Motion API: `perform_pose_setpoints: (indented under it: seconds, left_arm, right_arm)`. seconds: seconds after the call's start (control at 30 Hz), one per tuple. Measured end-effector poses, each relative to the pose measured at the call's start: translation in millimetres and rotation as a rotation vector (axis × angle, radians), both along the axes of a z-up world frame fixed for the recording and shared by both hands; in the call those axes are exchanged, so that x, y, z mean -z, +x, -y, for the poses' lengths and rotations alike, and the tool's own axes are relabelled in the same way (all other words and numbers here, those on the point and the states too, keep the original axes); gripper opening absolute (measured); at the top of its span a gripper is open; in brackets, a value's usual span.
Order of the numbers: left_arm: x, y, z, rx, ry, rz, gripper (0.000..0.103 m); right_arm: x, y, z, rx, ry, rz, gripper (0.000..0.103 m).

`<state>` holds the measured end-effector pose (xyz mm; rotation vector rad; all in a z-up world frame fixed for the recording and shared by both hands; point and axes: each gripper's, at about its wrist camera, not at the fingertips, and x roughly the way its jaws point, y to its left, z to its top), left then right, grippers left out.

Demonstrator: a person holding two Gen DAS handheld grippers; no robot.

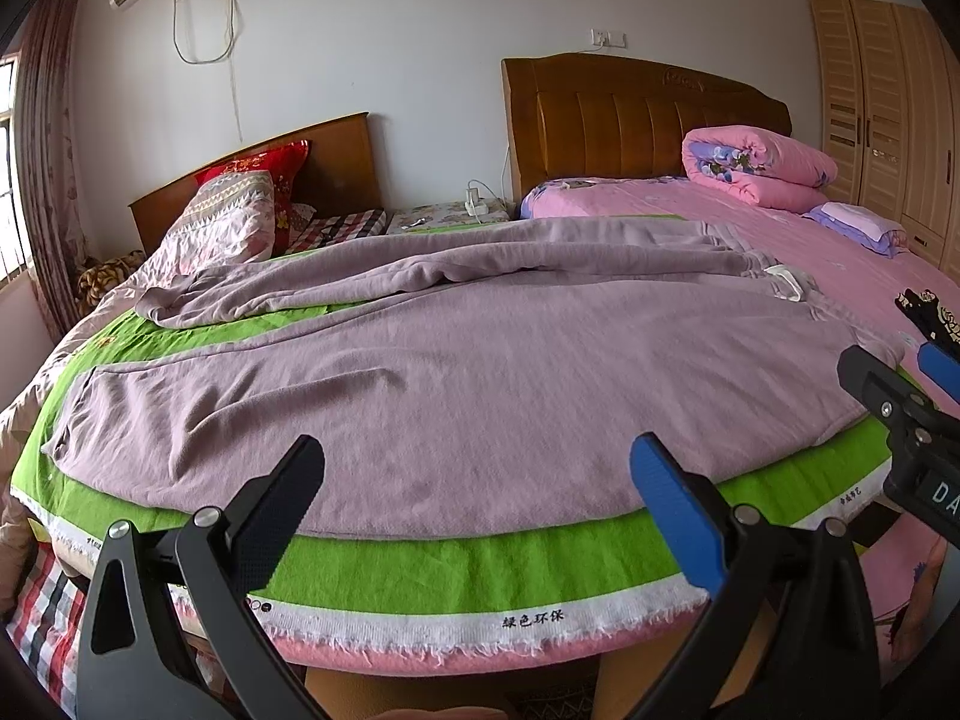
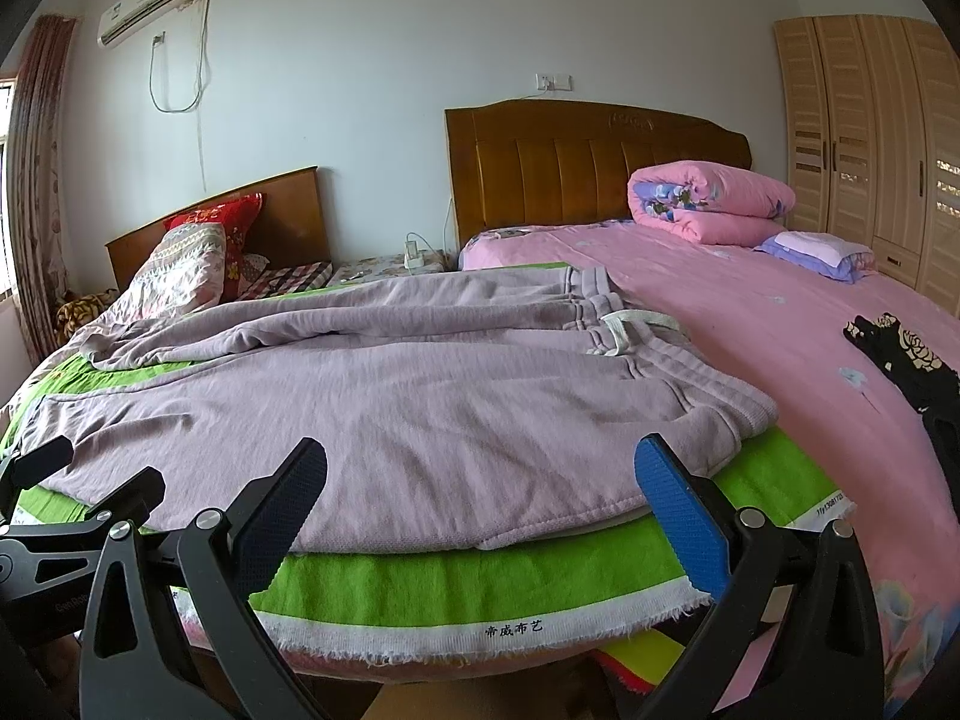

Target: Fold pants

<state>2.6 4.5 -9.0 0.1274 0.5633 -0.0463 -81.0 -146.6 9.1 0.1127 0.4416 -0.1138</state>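
Both left gripper [image 1: 477, 480] and right gripper [image 2: 480, 480] spread wide, empty, lilac knit pants [image 1: 456, 372] ahead of fingertips; only right wrist view shows the white drawstring [image 2: 624, 327] clearly.

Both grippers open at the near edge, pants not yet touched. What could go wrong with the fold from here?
The far leg lies bunched and twisted, so folding may trap wrinkles. The pants lie on a loose green cloth; the right gripper or left gripper could pinch both layers. The white drawstring may snag.

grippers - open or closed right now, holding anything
left gripper: open, holding nothing, near the pants
right gripper: open, holding nothing
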Motion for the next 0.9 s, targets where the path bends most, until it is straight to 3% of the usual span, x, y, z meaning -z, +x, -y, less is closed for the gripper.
perform_pose_setpoints:
  seconds: [0.9]
  left_arm:
    - [0.8,0.3,-0.9,0.0,-0.001,-0.004,0.102]
  right_arm:
    - [3.2,0.4,0.2,0.002,0.01,-0.005,0.099]
